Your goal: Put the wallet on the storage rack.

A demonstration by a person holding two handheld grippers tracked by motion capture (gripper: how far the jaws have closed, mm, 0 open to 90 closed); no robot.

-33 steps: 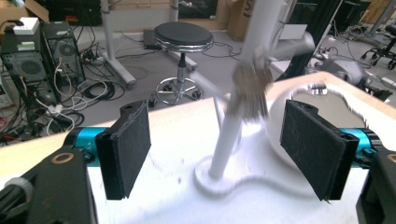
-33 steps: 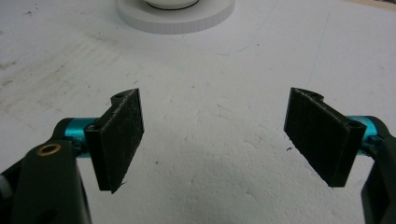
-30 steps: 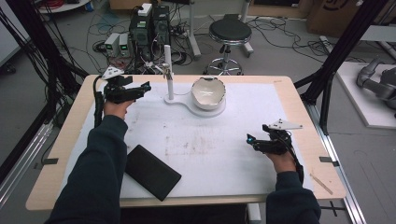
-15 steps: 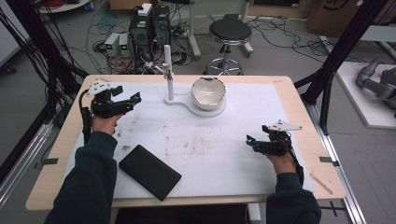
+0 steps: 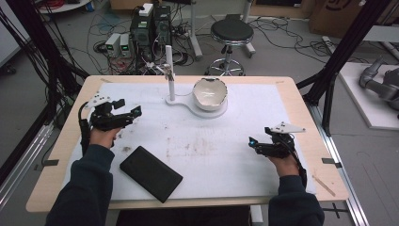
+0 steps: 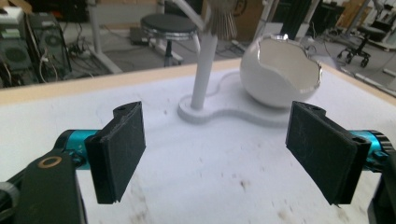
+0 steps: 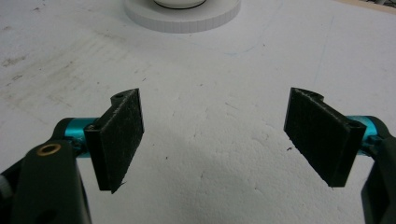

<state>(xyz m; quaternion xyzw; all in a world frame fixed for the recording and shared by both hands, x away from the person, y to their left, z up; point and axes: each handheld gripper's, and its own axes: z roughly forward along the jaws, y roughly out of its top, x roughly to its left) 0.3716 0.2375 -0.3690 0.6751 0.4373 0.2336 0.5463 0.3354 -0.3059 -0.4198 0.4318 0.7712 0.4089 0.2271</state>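
At the near edge of the white-covered table (image 5: 235, 174), a black rectangular case (image 5: 150, 173) lies flat and askew, just beside the person's left sleeve (image 5: 87, 188) and untouched by either tool.

Beyond it, the left gripper (image 5: 129, 113) has drawn back and to the person's left over the past second, away from the lamp stand and toward the table's left edge; it now hovers above the stained mat with jaws spread wide and nothing between them, as the left gripper view confirms (image 6: 219, 154). The pullback suggests the hand has let go of, or broken off from, the fixture and is resetting for another approach.

The right gripper (image 5: 254, 143) has held its place near the right edge, likewise splayed and empty over bare mat (image 7: 212, 140).

Farthest out, toward the middle of the far edge, stands the work's likely object: a white egg-shaped shell (image 5: 210, 93), its top broken away to a jagged rim, glossy outside and hollow within. It sits upright on one lobe of a flat white base (image 5: 188, 102), while a slim white post (image 5: 170, 75) rises from the other lobe, well apart from both grippers.

A round black stool (image 5: 232, 33) stands on the floor behind.
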